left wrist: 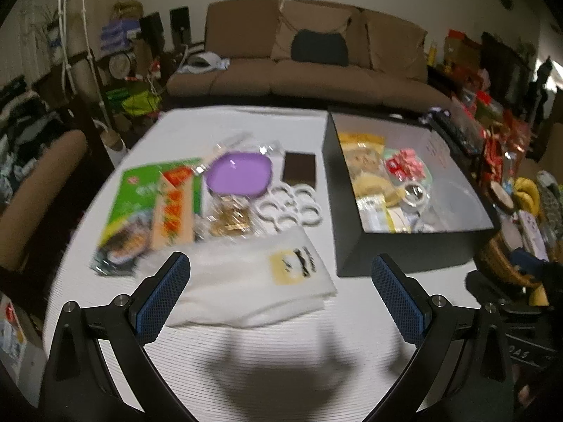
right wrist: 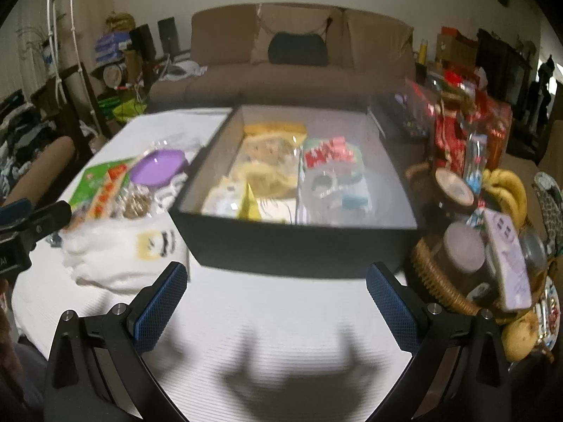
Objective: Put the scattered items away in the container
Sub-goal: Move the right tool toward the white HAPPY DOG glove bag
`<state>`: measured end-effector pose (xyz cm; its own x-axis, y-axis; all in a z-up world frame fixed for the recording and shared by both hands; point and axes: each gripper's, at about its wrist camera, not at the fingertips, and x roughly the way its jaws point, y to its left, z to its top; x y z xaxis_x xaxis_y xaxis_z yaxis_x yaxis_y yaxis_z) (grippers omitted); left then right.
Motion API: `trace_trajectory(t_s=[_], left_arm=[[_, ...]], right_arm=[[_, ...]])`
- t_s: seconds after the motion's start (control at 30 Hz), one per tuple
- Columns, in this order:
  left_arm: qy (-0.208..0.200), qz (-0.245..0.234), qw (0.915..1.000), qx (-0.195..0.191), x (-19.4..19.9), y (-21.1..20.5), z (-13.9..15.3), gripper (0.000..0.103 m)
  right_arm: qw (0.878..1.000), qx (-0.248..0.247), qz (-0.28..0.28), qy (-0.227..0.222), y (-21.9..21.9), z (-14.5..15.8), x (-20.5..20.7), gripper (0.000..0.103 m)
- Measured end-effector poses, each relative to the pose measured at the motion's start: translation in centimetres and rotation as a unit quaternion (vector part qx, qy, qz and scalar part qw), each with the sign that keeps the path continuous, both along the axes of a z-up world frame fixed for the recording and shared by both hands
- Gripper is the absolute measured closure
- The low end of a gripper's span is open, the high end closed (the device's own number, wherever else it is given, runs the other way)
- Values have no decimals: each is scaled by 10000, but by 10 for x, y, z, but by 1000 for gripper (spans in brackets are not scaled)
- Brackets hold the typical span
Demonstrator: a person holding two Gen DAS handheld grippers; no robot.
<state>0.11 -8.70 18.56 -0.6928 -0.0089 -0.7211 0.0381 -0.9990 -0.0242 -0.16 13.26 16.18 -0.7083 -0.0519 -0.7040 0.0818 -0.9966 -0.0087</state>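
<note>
A white worktop (left wrist: 197,344) stands before a brown sofa (left wrist: 309,59) in a cluttered room. One black box (right wrist: 295,242), part filled; one purple plate (left wrist: 239,174) and one white cloth (left wrist: 260,281) beside it. Left gripper (left wrist: 279,293) and right gripper (right wrist: 276,299) hover, jaws released, empty.

Left gripper (left wrist: 281,295): jaws spread wide, nothing between them. Blue textured pads (left wrist: 163,300) face inward, one at lower left of the frame, one at lower right; black finger arms run down to the bottom corners. Held above the surface — its shadow falls at bottom centre.

Right gripper (right wrist: 276,297): same pose, jaws wide apart and empty, blue pads (right wrist: 394,307) angled inward. In the right wrist view the left gripper's black body shows at the far left edge.
</note>
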Motion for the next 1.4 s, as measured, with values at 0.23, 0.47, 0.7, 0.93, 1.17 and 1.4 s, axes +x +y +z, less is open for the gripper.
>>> trace_trajectory(t_s=[0.23, 0.47, 0.7, 0.93, 1.17, 1.4], left_arm=[[160, 17, 9997, -190, -3, -16, 39, 0], [221, -141, 9995, -198, -23, 2, 58, 0], [18, -415, 9991, 60, -60, 51, 48, 0], [-145, -592, 9981, -111, -107, 91, 31, 0], [-357, -627, 9972, -204, -153, 105, -1, 0], [-495, -602, 9966, -248, -181, 106, -26, 0]], right_arm=[[9997, 65, 35, 227, -14, 35, -6, 0], [9992, 219, -34, 333, -12, 59, -28, 0], [9988, 340, -260, 241, 15, 54, -51, 0], [9986, 402, -324, 95, 41, 36, -81, 0], [9986, 431, -292, -83, 52, 13, -126, 0], [9988, 354, -258, -197, 53, -7, -157, 0]])
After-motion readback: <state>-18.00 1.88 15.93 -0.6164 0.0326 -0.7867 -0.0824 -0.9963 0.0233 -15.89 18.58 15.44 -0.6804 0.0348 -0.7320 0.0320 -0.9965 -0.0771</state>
